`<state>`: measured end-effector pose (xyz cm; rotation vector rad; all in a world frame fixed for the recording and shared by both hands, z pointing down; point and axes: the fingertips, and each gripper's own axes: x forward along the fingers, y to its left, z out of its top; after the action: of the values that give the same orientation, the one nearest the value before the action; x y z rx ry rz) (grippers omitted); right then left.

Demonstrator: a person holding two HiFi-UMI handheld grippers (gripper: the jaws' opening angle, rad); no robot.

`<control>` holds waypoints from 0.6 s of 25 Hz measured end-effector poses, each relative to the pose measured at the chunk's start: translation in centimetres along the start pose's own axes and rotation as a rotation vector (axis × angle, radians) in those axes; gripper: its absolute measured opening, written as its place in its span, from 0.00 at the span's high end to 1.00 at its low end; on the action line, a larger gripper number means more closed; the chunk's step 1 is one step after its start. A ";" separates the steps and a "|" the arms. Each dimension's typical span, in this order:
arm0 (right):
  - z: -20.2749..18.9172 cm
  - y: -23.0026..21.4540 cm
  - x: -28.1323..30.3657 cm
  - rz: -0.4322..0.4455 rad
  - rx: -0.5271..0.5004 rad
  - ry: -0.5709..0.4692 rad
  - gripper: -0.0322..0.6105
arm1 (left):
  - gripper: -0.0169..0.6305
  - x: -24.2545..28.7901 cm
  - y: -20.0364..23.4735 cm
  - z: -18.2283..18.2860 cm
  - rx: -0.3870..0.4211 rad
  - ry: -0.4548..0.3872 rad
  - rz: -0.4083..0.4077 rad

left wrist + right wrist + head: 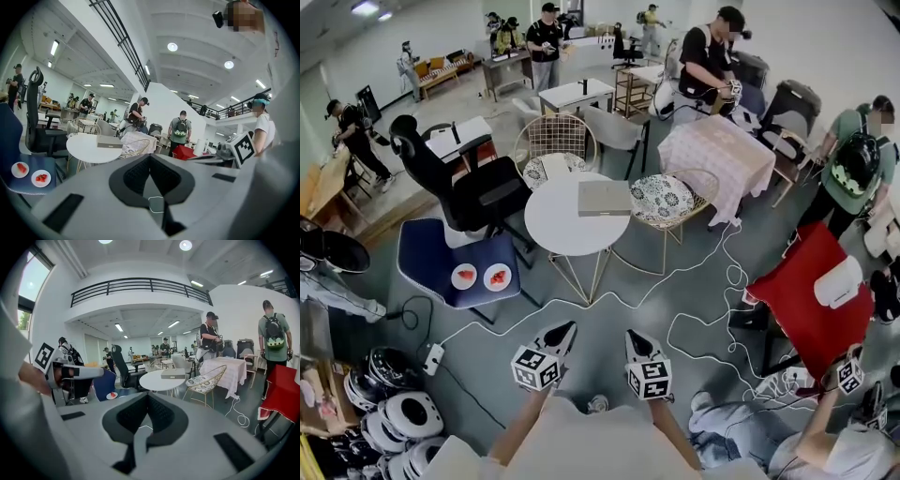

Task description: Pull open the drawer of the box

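A flat grey box (605,197) lies on the round white table (567,230), well ahead of me across the floor; its drawer looks shut. My left gripper (564,330) and right gripper (635,337) are held side by side near my body, far short of the table. Both point toward it with jaws together and nothing between them. The left gripper view has the box (109,141) small beyond the closed jaws of the left gripper (150,161). In the right gripper view the box (173,373) sits on the table (154,381) past the right gripper (147,401).
A blue chair (441,258) holding two small plates of red food (483,277) stands left of the table, with a black office chair (478,192) behind it. Wicker chairs (666,202) flank the table. White cables (712,309) trail over the floor. A red table (811,300) is at right, with people around.
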<state>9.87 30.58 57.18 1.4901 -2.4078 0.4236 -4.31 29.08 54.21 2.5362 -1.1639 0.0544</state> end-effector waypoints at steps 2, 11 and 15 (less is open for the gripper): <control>-0.3 -0.2 0.0 0.008 0.000 0.003 0.93 | 0.96 0.2 -0.1 -0.2 -0.002 0.003 0.007; -0.5 -1.0 0.3 0.032 0.003 0.008 0.93 | 0.96 0.9 -0.2 0.0 0.013 0.005 0.019; -0.6 -1.5 0.3 0.033 0.007 0.007 0.93 | 0.96 1.2 0.0 0.0 0.014 0.003 0.026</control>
<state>11.13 29.93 58.01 1.4515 -2.4308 0.4434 -3.50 28.22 54.42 2.5318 -1.1999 0.0727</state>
